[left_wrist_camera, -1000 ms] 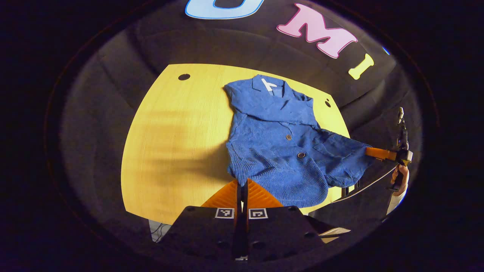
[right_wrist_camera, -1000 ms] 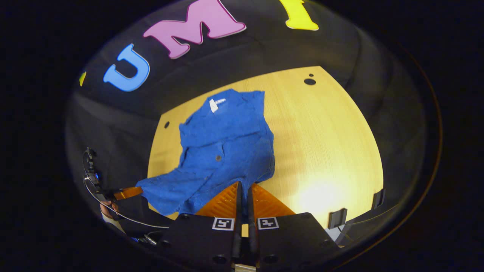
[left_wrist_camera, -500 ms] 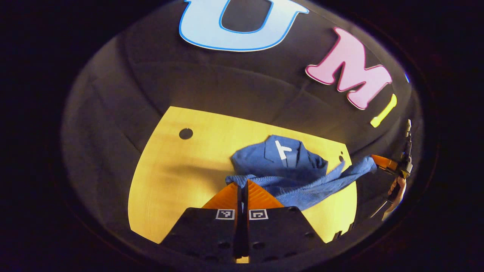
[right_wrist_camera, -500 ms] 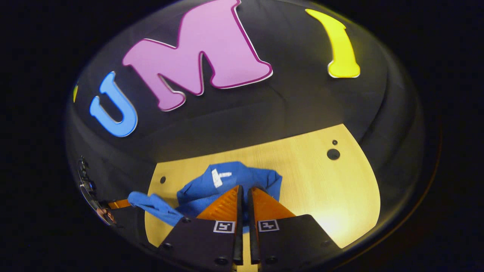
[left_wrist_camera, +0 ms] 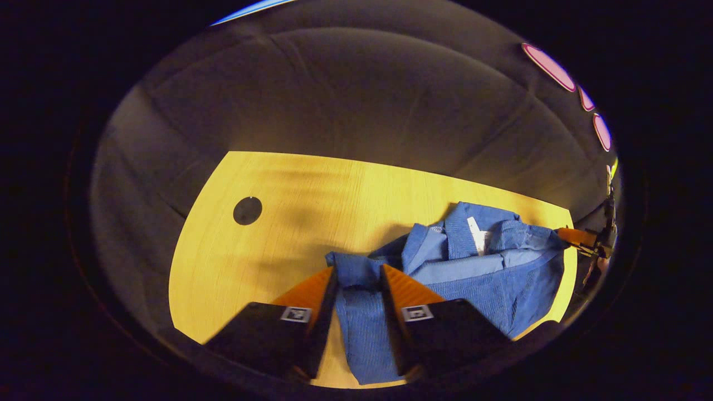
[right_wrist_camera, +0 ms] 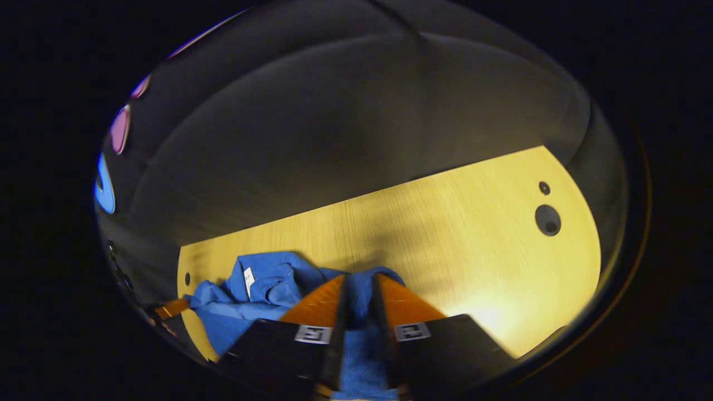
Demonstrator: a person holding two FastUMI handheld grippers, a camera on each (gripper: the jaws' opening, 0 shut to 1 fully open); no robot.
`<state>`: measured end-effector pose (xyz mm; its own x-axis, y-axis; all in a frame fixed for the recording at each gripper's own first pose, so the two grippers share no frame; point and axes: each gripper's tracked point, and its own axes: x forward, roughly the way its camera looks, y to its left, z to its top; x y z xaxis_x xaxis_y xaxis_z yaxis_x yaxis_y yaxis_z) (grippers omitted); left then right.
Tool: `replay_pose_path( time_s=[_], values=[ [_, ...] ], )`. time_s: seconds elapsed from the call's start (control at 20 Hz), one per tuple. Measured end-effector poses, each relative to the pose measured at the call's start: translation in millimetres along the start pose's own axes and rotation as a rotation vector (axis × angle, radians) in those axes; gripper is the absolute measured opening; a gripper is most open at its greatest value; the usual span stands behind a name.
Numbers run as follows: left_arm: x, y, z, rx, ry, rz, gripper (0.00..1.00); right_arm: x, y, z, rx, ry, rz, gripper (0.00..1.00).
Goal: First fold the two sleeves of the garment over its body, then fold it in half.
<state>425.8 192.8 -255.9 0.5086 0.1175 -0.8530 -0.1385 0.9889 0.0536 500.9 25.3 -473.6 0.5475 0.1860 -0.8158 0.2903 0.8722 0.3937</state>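
The blue knit garment [left_wrist_camera: 479, 278] lies folded in half on the yellow table [left_wrist_camera: 289, 217], its lower half laid up over the collar and the white neck label [left_wrist_camera: 476, 234] showing. My left gripper [left_wrist_camera: 356, 273] is open, and the folded corner lies loose between its fingers. At the far right edge of the left gripper view the right gripper [left_wrist_camera: 579, 238] sits at the other corner. In the right gripper view the garment [right_wrist_camera: 245, 312] bunches at the lower left. My right gripper [right_wrist_camera: 359, 281] is open a little with blue cloth in the gap. The left gripper [right_wrist_camera: 167, 307] shows at the left edge.
A round hole [left_wrist_camera: 247, 210] marks the tabletop to the left of the garment. In the right gripper view a large hole [right_wrist_camera: 548, 219] and a small one sit near the table's [right_wrist_camera: 473, 234] far right corner. Black cloth wall stands close behind the table.
Both grippers carried the garment's lower edge forward and down onto the collar end. Their fingers, shut on the cloth before, have now parted.
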Motion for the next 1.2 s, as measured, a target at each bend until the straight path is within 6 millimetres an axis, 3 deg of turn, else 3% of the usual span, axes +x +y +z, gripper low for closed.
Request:
replay_pose_path(
  time_s=[0.05,0.1,0.3,0.45,0.6,0.75,0.9,1.0,1.2],
  values=[
    [5.4,-2.0,11.3,-0.017,-0.055,0.0,0.89,2.8,-1.0,13.8,0.018,-0.033,0.024,0.67],
    [-0.1,-8.3,20.0,-0.042,-0.11,-0.026,0.86,5.8,-0.8,27.2,0.039,-0.074,0.045,1.0],
    [-22.0,-19.5,37.2,-0.124,-0.237,-0.109,0.84,-31.1,12.1,63.1,0.027,-0.225,0.114,0.97],
    [-73.0,-20.7,34.4,-0.138,-0.292,-0.157,0.85,-79.2,25.6,71.8,-0.108,-0.312,0.13,0.97],
    [-128.7,-28.2,23.2,-0.042,-0.417,-0.13,0.85,-147.8,57.5,64.2,-0.257,-0.404,0.17,0.97],
    [-192.8,-47.0,-9.8,0.069,-0.509,-0.098,0.85,-231.7,97.1,34.5,-0.418,-0.525,0.155,0.97],
    [-263.7,-73.0,-47.2,0.125,-0.603,-0.117,0.85,-312.0,136.9,-20.1,-0.477,-0.602,0.164,0.97],
    [-312.8,-81.6,-74.1,0.113,-0.644,-0.116,0.84,-357.4,147.3,-65.8,-0.514,-0.62,0.145,0.98],
    [-389.1,-90.9,-123.7,0.106,-0.768,-0.153,0.84,-449.0,161.5,-144.2,-0.518,-0.74,0.163,0.98]
  ],
)
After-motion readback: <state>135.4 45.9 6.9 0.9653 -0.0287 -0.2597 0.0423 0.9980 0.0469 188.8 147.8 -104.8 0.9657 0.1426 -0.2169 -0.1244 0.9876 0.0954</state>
